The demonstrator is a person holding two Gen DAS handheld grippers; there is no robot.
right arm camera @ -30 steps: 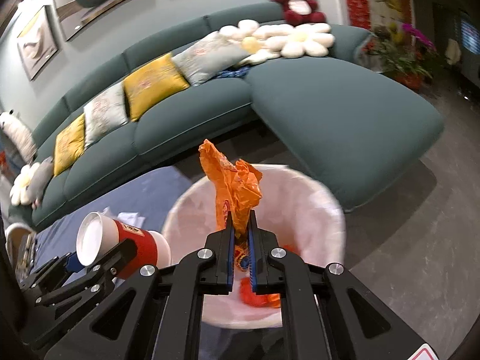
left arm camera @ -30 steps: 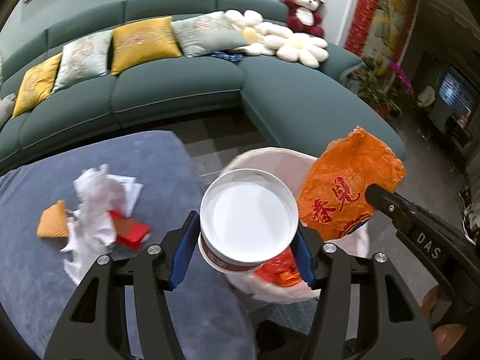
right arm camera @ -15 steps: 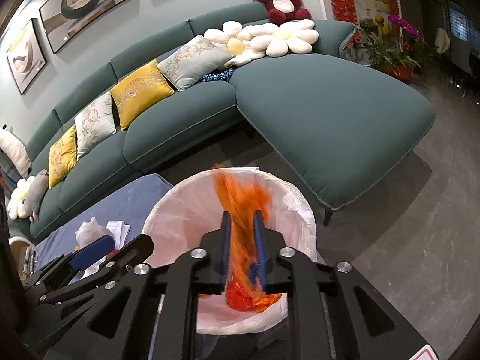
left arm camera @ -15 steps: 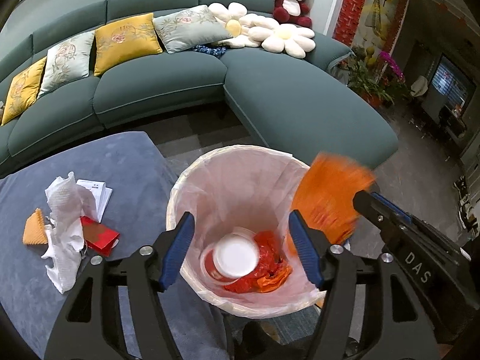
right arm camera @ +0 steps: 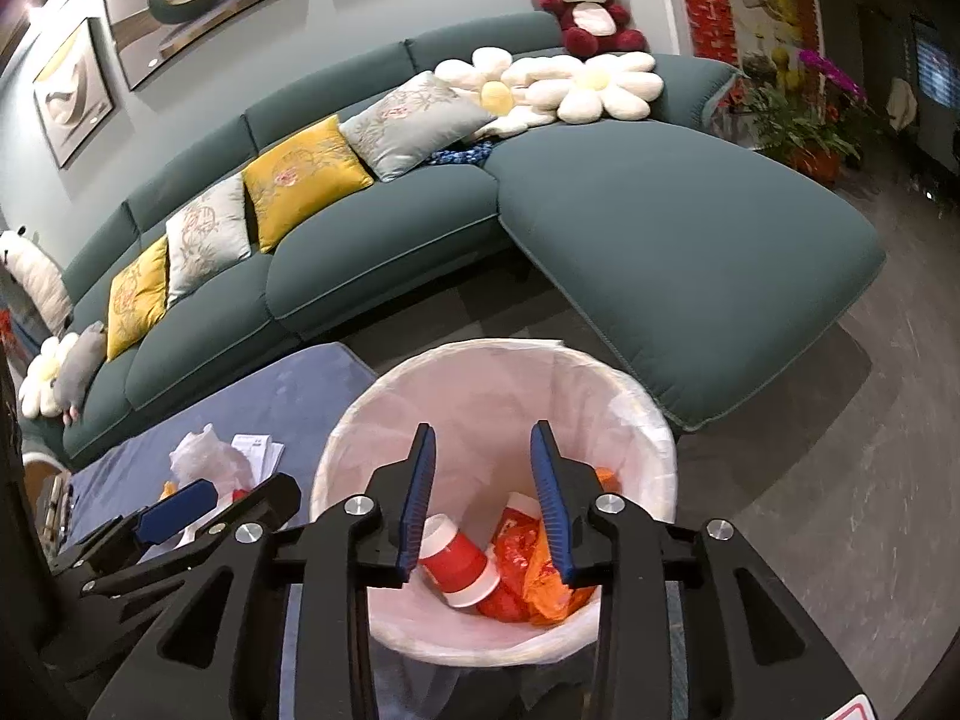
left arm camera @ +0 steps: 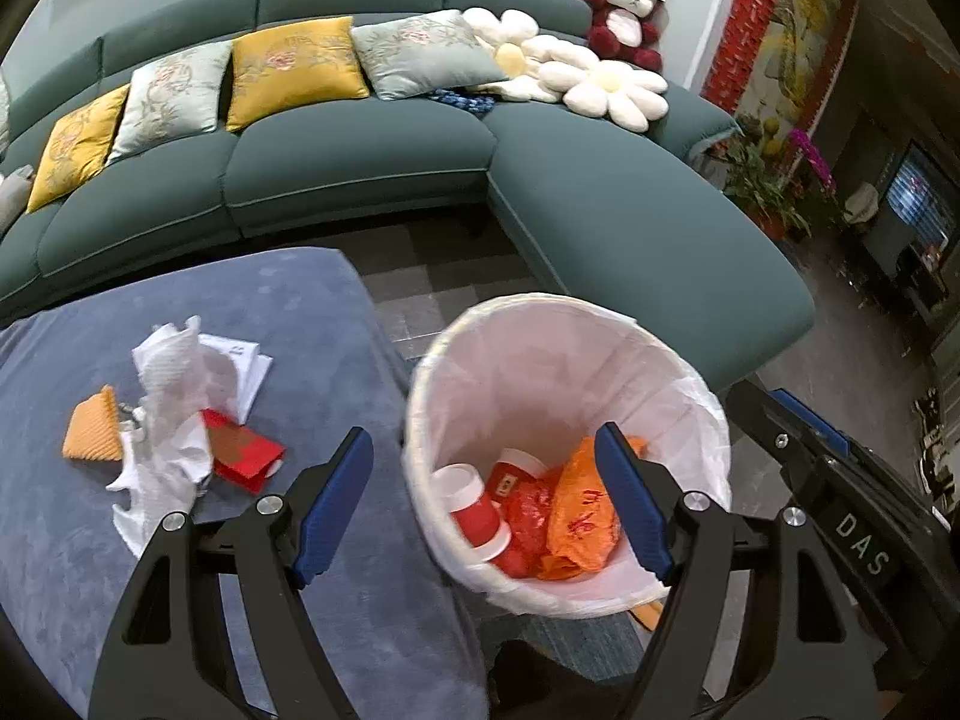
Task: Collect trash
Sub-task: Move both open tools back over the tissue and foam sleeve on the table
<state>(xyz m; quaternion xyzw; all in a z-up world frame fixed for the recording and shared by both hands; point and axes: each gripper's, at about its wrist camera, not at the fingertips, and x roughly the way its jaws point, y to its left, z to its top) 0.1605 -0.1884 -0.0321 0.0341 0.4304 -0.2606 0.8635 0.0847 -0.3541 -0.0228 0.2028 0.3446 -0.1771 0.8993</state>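
A white-lined trash bin [left arm camera: 558, 318] [right arm camera: 651, 420] stands beside a blue-grey ottoman [left arm camera: 312, 300]. Inside it lie a red paper cup [left arm camera: 474, 507] [right arm camera: 453, 561] and an orange plastic bag [left arm camera: 579, 519] [right arm camera: 546, 585] on other red wrappers. My left gripper [left arm camera: 483, 480] is open and empty above the bin's near left rim. My right gripper [right arm camera: 483, 468] is open and empty over the bin. On the ottoman lie crumpled white tissue [left arm camera: 165, 414] [right arm camera: 204, 456], a red packet [left arm camera: 240, 456], an orange wafer-like piece [left arm camera: 93, 429] and folded paper [left arm camera: 246, 363].
A teal sectional sofa [left arm camera: 360, 162] [right arm camera: 660, 228] with cushions curves behind the ottoman and bin. A plush bear [right arm camera: 585, 0] sits on its back. Potted plants [right arm camera: 798, 126] stand at the far right. Grey floor [right arm camera: 840, 450] lies right of the bin.
My left gripper opened and the red cup dropped into the bin. My right gripper opened and the orange bag fell in beside it. Both grippers now stand empty.
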